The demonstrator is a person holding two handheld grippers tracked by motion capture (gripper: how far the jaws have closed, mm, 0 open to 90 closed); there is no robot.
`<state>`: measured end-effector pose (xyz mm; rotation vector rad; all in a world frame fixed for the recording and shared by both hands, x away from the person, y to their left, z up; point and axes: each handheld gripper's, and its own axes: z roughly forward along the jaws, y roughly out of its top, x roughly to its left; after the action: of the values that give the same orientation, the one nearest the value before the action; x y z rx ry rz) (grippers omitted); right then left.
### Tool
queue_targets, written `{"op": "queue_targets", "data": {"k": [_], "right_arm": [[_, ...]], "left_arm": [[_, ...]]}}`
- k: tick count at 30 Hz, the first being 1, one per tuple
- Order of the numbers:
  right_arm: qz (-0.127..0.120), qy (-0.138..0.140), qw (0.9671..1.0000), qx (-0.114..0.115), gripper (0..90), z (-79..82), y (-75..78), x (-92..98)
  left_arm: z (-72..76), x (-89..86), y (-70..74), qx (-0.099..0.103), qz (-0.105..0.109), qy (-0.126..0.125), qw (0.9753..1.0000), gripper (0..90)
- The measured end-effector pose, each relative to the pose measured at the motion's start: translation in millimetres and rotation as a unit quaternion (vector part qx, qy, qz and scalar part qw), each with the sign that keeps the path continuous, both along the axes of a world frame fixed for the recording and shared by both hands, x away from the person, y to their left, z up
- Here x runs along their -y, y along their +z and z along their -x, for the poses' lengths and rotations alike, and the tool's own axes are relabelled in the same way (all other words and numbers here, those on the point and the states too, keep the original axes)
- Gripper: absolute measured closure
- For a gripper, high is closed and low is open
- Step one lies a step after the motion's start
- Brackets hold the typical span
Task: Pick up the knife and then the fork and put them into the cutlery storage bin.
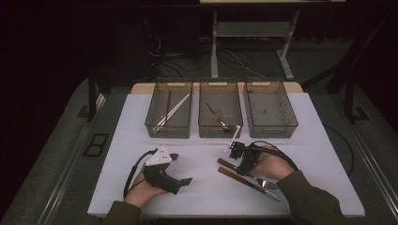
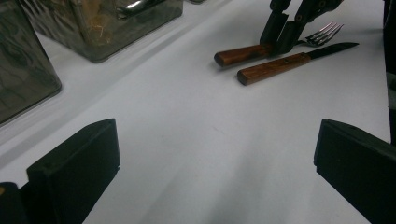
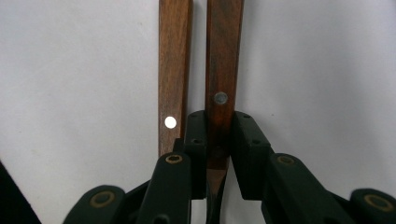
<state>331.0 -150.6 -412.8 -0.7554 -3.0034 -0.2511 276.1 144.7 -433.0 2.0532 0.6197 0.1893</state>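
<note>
Dim room, lit table (image 1: 202,187) bright; near tongs blurred, soft shadows.

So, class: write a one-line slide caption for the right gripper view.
Right gripper fingers close around the fork handle, beside the knife.

The left tongs (image 1: 183,168) rest low on the counter (image 1: 206,187), held by the left hand (image 1: 145,187), jaws spread wide apart. The right tongs (image 1: 243,165), gripped by the right hand (image 1: 272,166), point down, jaws closed tight on a wooden handle (image 3: 223,70).
</note>
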Motion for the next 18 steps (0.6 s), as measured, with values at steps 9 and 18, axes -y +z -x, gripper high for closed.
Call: {"op": "queue_targets", "data": {"k": [9, 18], "right_arm": [[-0.089, -0.031, 0.9953, 0.024, 77.0, -1.7, 10.4, 30.3], [-0.177, -0.072, 0.9801, 0.053, 77.0, -1.8, 21.9, 68.3]], "left_arm": [[0.0, -0.3, -0.1, 0.0, 0.0, -0.001, 1.0, 0.0], [0.7, -2.5, 0.2, 0.003, 0.006, -0.002, 1.0, 0.0]]}}
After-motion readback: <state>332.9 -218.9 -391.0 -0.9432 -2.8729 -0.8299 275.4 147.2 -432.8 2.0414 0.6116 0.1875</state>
